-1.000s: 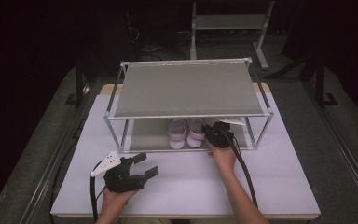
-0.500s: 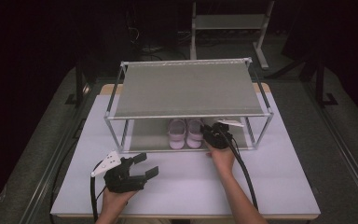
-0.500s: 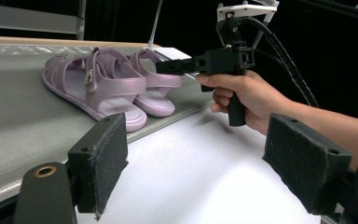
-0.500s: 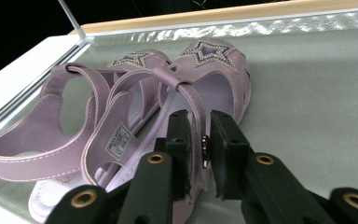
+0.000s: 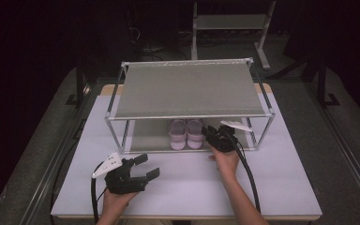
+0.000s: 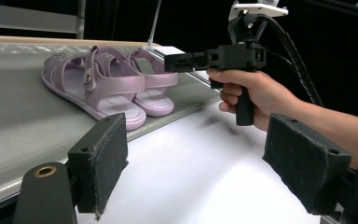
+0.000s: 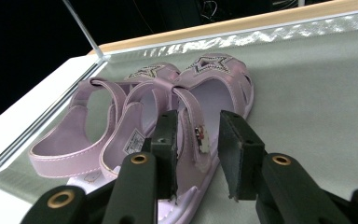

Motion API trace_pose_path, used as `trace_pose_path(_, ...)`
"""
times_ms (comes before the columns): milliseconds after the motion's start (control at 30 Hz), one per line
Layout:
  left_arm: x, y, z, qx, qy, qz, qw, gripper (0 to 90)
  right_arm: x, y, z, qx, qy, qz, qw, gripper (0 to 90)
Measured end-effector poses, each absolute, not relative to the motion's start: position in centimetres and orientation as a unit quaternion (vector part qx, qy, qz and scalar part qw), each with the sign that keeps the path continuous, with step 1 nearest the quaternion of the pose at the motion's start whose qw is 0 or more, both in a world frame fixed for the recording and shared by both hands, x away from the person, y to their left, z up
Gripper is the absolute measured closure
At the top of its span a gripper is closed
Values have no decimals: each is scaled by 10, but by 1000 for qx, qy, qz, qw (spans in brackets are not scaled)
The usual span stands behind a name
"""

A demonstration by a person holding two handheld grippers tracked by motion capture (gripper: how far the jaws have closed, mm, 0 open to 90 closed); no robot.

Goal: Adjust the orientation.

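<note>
A pair of lilac sandals (image 5: 186, 134) lies side by side on the lower shelf of a metal rack (image 5: 187, 89), toes pointing to the back. My right gripper (image 5: 209, 131) reaches under the top shelf from the front right. In the right gripper view its jaws (image 7: 196, 140) stand a little apart, on either side of the nearer sandal's buckle strap (image 7: 196, 130), without visibly pressing it. The sandal rests flat on the shelf. My left gripper (image 5: 149, 165) hovers over the white table in front of the rack's left side, wide open and empty (image 6: 200, 163), facing the sandals (image 6: 121, 88) and the right gripper (image 6: 189, 60).
The rack's grey fabric top shelf hides part of the lower shelf (image 5: 145, 136) from above. Thin metal posts (image 5: 115, 133) stand at its corners. The white table (image 5: 192, 178) stretches in front of the rack. Cables trail from both grippers toward the near edge.
The right gripper has shifted very slightly toward the shelf's front edge. The sandals and the left gripper have stayed in place.
</note>
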State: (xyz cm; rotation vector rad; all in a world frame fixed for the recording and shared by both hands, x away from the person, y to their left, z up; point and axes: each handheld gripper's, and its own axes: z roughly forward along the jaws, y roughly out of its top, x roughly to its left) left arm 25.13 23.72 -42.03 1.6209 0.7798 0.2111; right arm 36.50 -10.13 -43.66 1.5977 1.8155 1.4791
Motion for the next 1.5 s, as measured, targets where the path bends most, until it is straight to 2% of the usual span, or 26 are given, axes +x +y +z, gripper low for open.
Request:
trace_pose_path(433, 250, 236, -422, 704, 340, 91, 616, 212, 349, -120, -441, 561, 620, 532, 133, 621)
trace_pose_path(1000, 250, 235, -422, 705, 341, 92, 614, 212, 333, -139, -438, 541, 633, 545, 99, 513)
trace_pose_path(1500, 252, 235, -424, 710, 343, 95, 608, 212, 330, -152, -439, 536, 646, 535, 93, 490)
